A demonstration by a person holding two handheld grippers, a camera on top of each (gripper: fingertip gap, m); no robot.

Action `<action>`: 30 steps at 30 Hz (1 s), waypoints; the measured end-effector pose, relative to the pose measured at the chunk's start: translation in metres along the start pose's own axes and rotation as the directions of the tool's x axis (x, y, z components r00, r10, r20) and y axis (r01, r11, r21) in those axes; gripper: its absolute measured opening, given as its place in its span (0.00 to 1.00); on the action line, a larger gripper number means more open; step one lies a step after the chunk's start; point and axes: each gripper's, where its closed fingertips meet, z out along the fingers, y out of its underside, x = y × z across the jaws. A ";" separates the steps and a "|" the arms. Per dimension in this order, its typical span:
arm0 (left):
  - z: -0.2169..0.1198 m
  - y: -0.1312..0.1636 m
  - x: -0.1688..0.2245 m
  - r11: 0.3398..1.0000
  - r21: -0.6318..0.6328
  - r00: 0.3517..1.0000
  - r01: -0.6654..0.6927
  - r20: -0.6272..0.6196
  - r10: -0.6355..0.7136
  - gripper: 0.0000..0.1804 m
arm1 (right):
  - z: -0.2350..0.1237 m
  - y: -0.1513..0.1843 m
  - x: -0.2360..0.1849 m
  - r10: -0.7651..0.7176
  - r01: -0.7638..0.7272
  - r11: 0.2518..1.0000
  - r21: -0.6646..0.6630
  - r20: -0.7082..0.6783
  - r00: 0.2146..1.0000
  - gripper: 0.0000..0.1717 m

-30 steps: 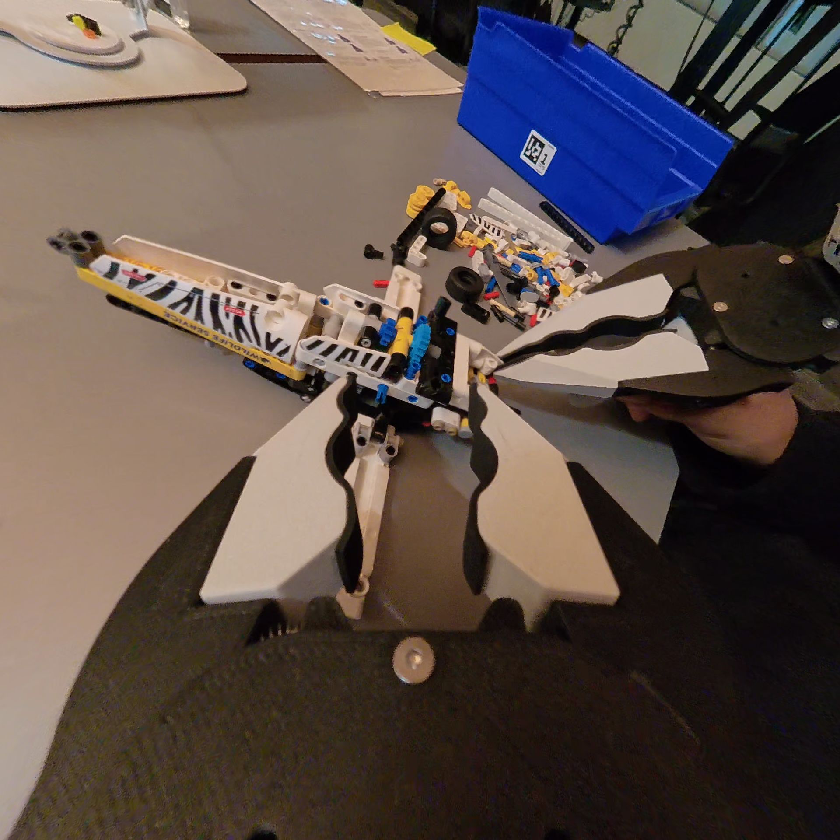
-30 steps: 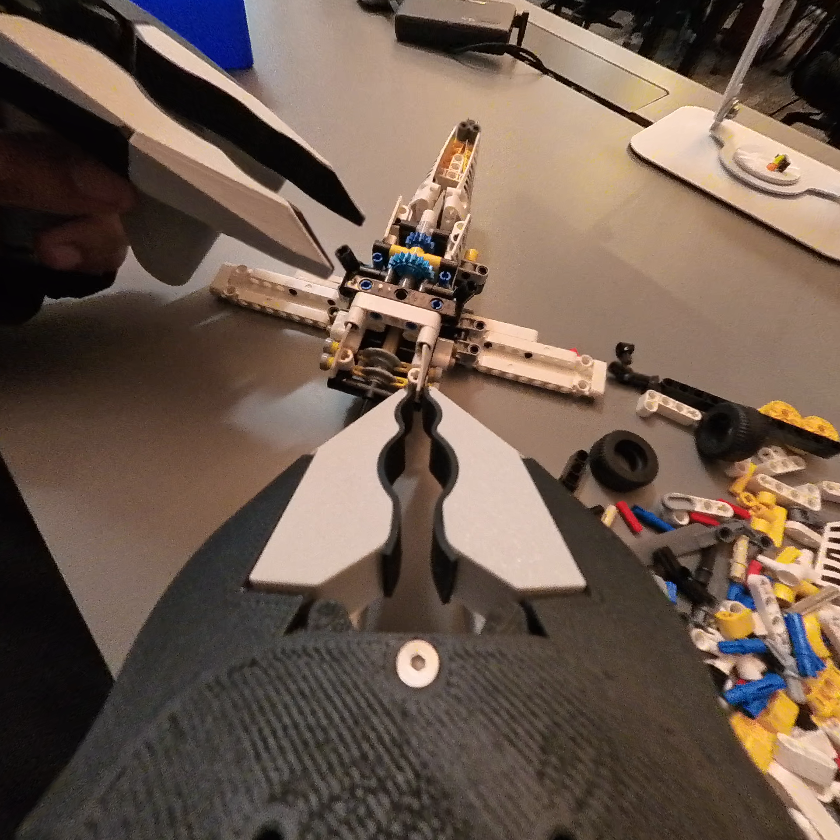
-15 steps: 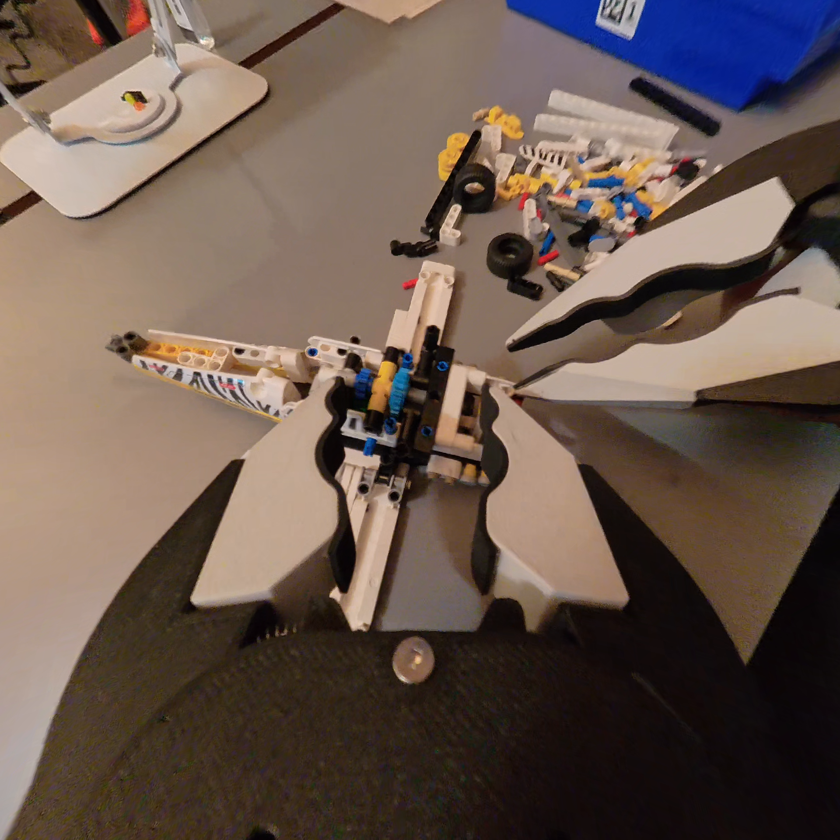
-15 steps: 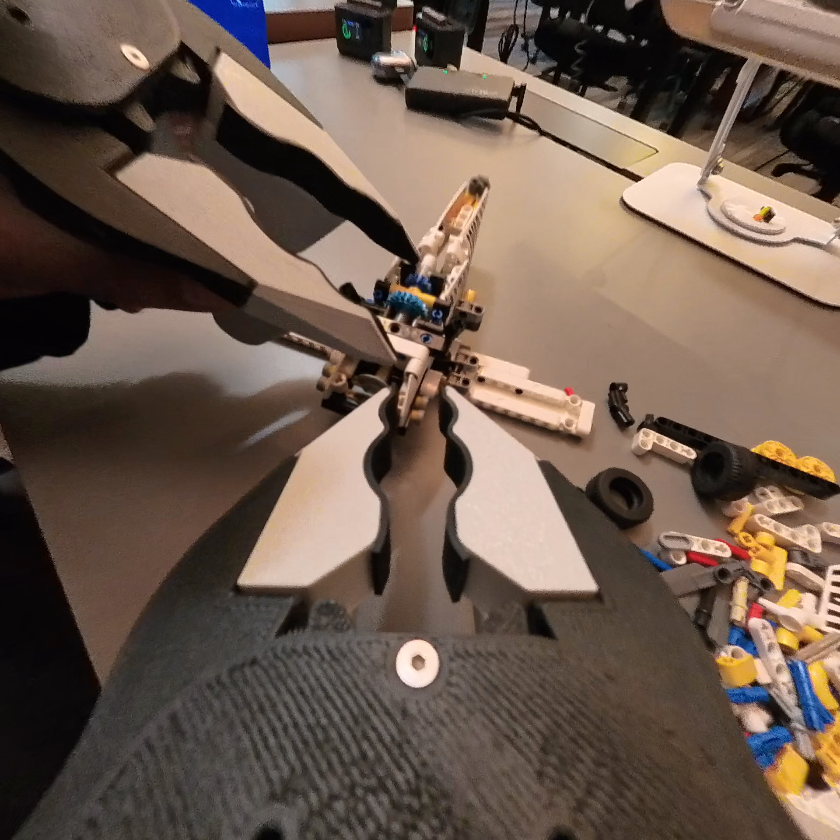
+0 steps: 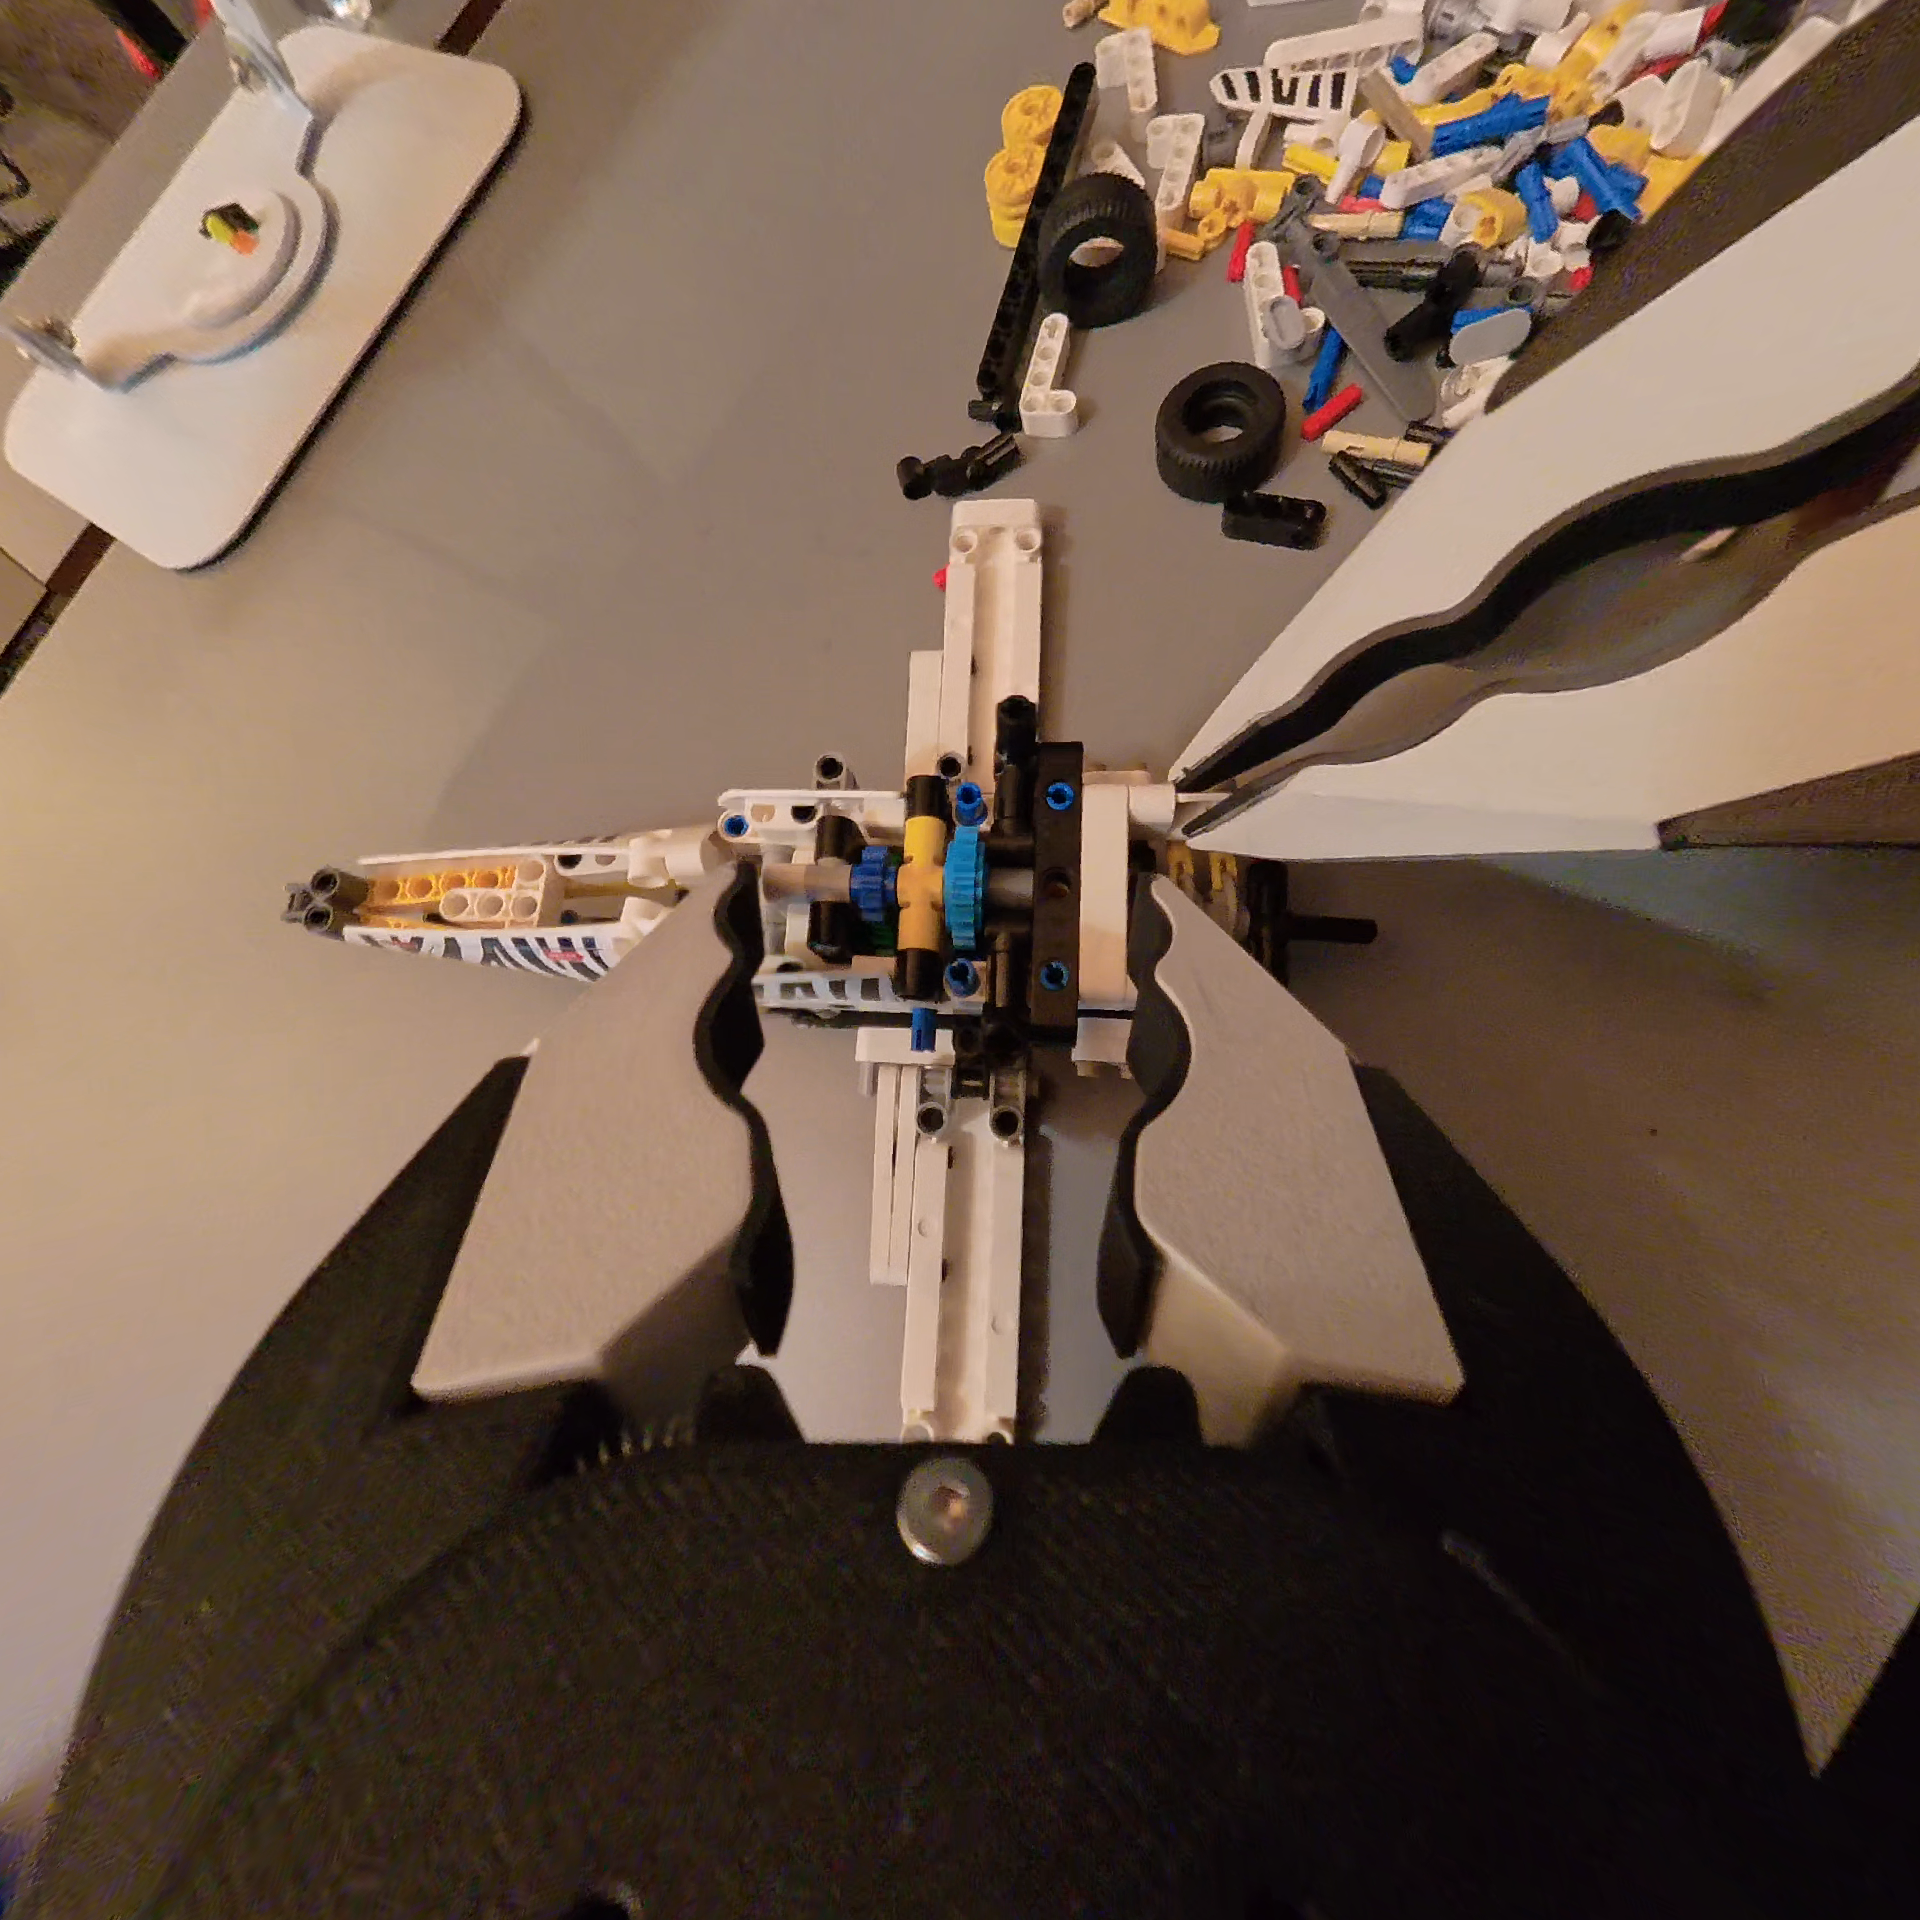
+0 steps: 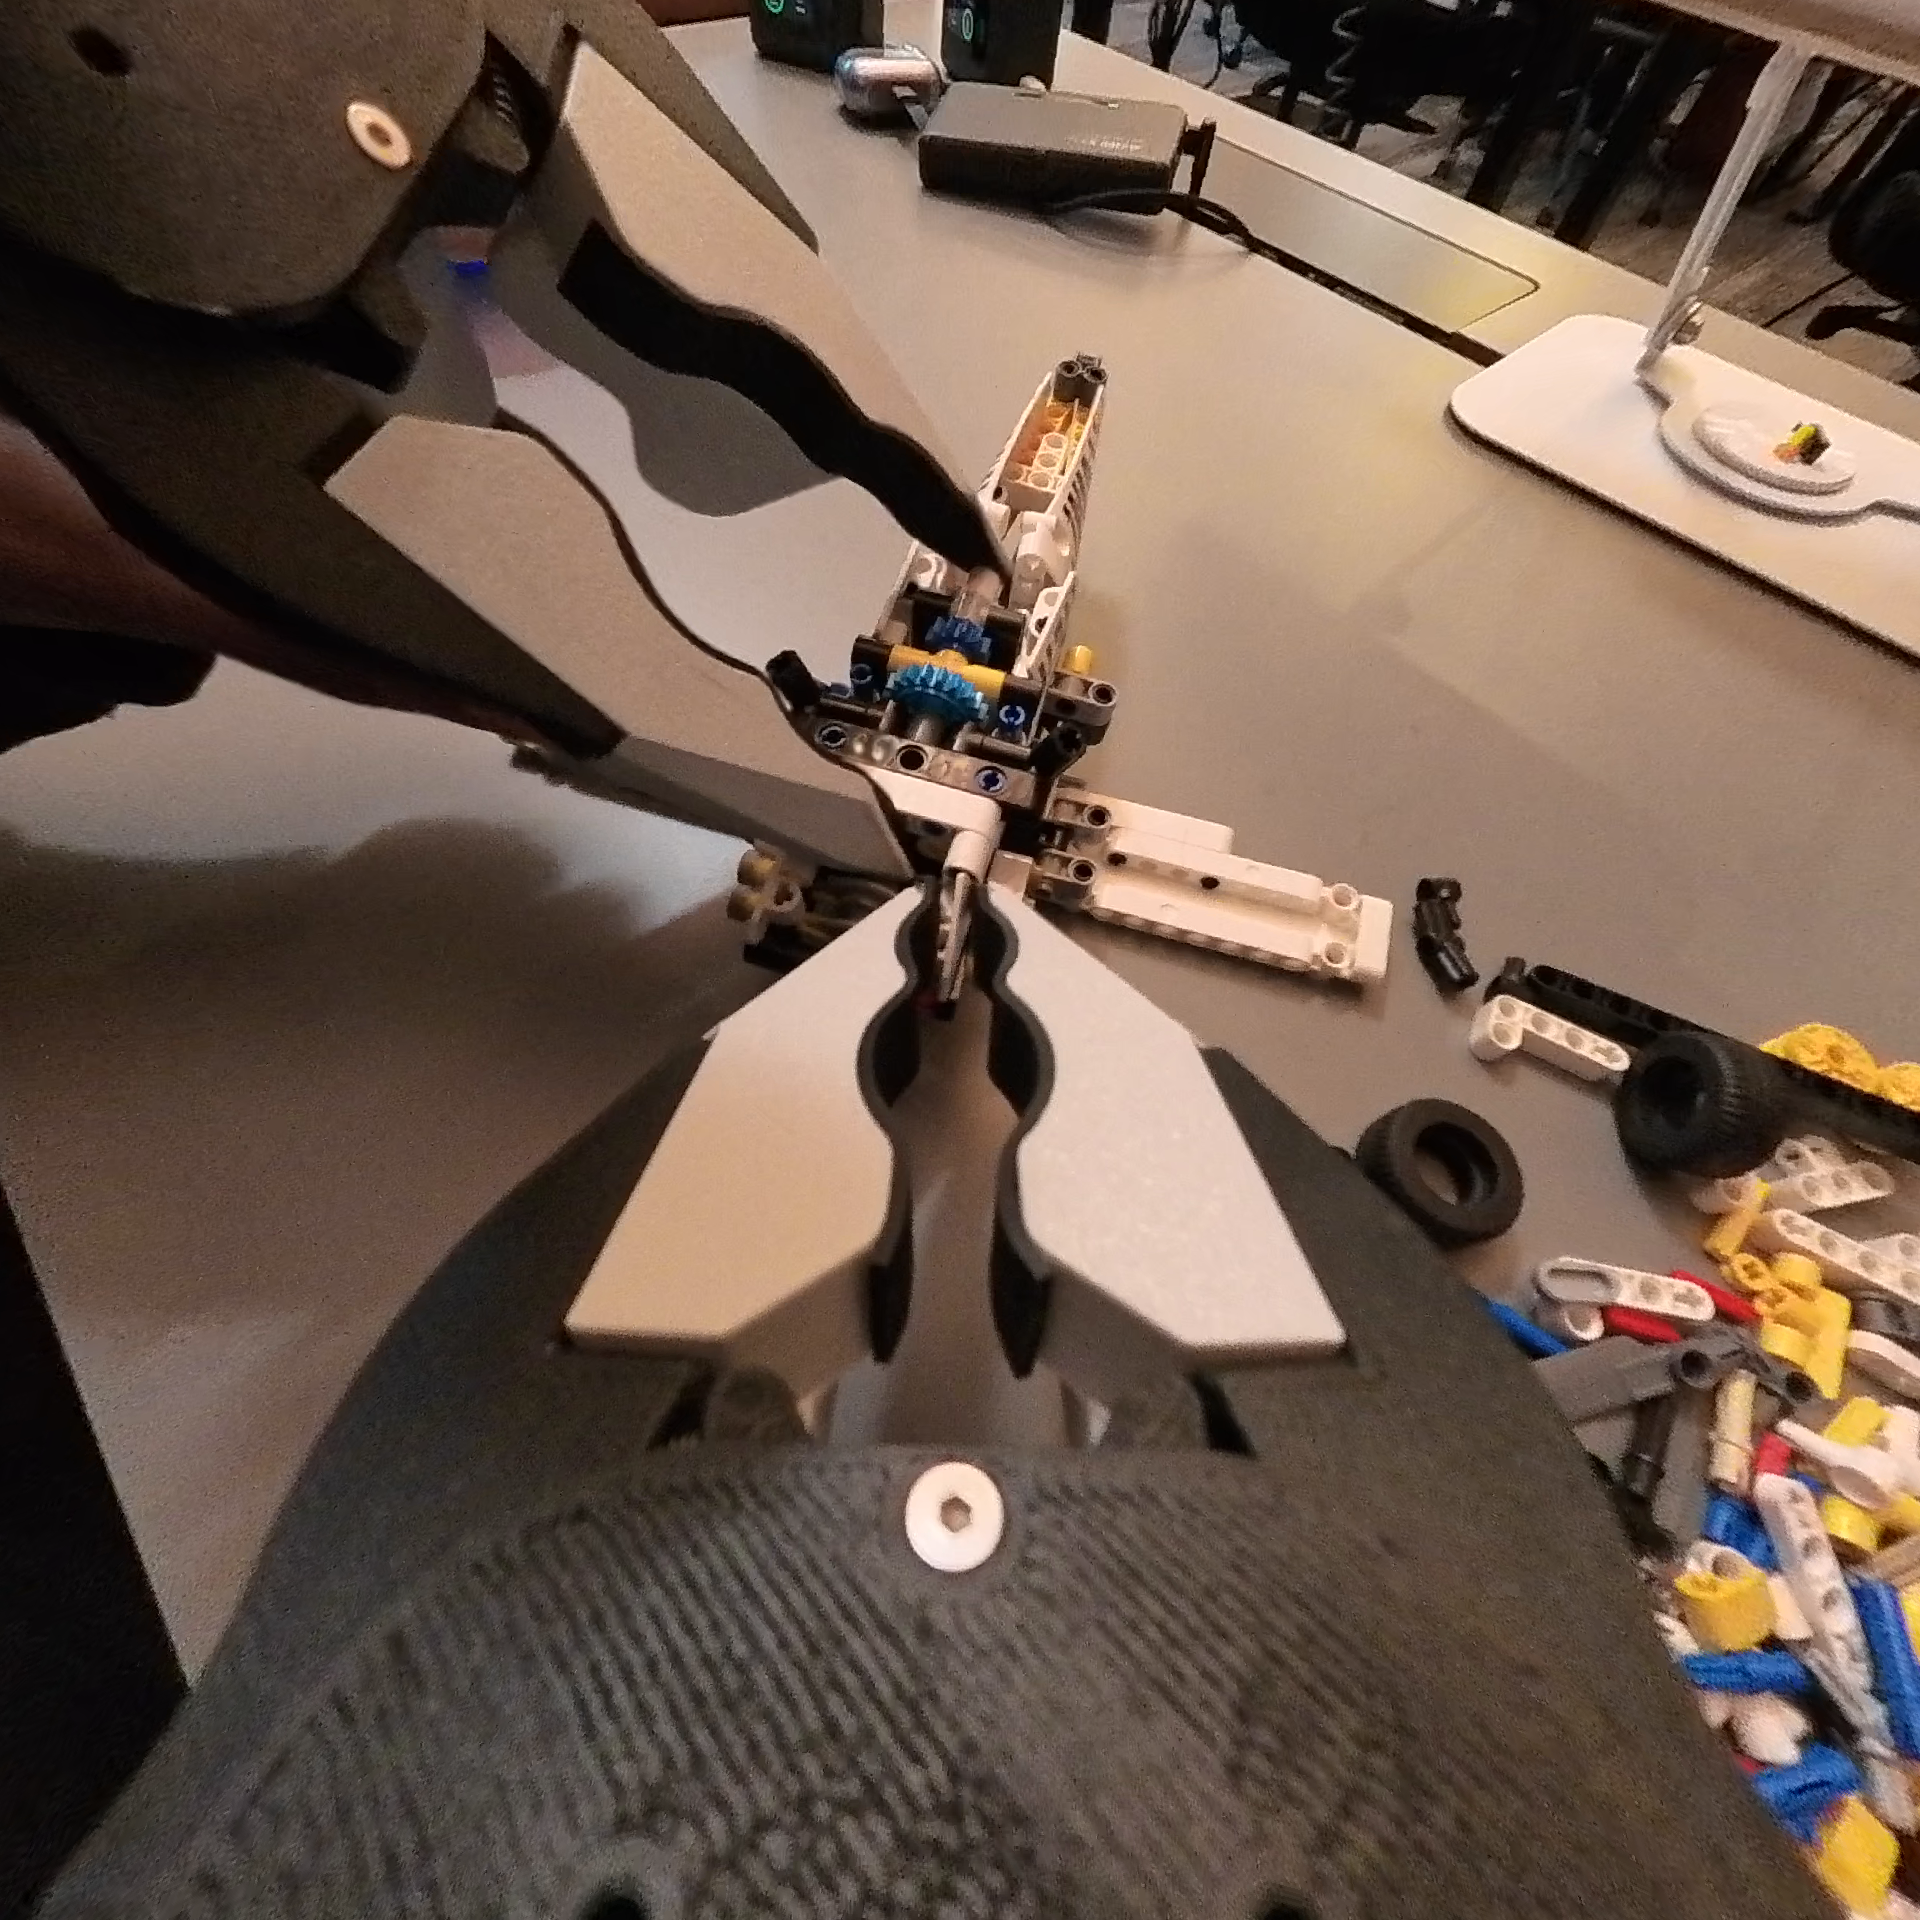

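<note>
A toy-brick aircraft model point(image 5: 977, 894) with white wings, a zebra-striped tail and blue gears lies on the grey table point(image 5: 520, 623). My left gripper point(image 5: 940, 909) is open. Its fingers point(image 5: 623, 1122) straddle the model's middle body close to both sides, with the near wing running back between them. In the right wrist view the model point(image 6: 966, 707) lies ahead and the left gripper's fingers point(image 6: 499, 540) reach over it from the upper left. My right gripper point(image 6: 953, 914) is shut on a thin white piece point(image 6: 951, 930) at the model's front end. The left wrist view shows these shut tips point(image 5: 1184, 805) too.
A pile of loose yellow, blue, white and grey pieces point(image 5: 1455, 177) lies beyond the model and at the right point(image 6: 1818, 1351). Two black tyres point(image 5: 1221, 431) point(image 6: 1444, 1169) lie near it. A white stand base point(image 5: 208, 312) point(image 6: 1662, 447) and a black power brick point(image 6: 1049, 151) sit farther off. My left gripper is the nearer one to the black power brick point(image 6: 1049, 151): about 40 cm, against 45 cm.
My left gripper moved in over the model and opened wider around its body. My right gripper opened briefly at the model's front, then shut on the thin white piece.
</note>
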 end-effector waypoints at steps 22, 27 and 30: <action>-0.012 0.021 -0.028 0.969 0.072 0.959 0.236 0.145 -0.244 0.32 | -0.028 0.000 0.012 0.137 -0.137 0.989 0.049 0.009 0.991 0.00; -0.011 0.019 -0.026 0.965 0.102 0.957 0.243 0.137 -0.256 0.32 | -0.024 0.000 0.016 0.188 -0.191 0.979 0.066 0.049 0.981 0.00; -0.012 0.020 -0.026 0.966 0.108 0.960 0.236 0.128 -0.249 0.32 | -0.025 0.000 0.018 0.191 -0.194 0.978 0.076 0.047 0.981 0.00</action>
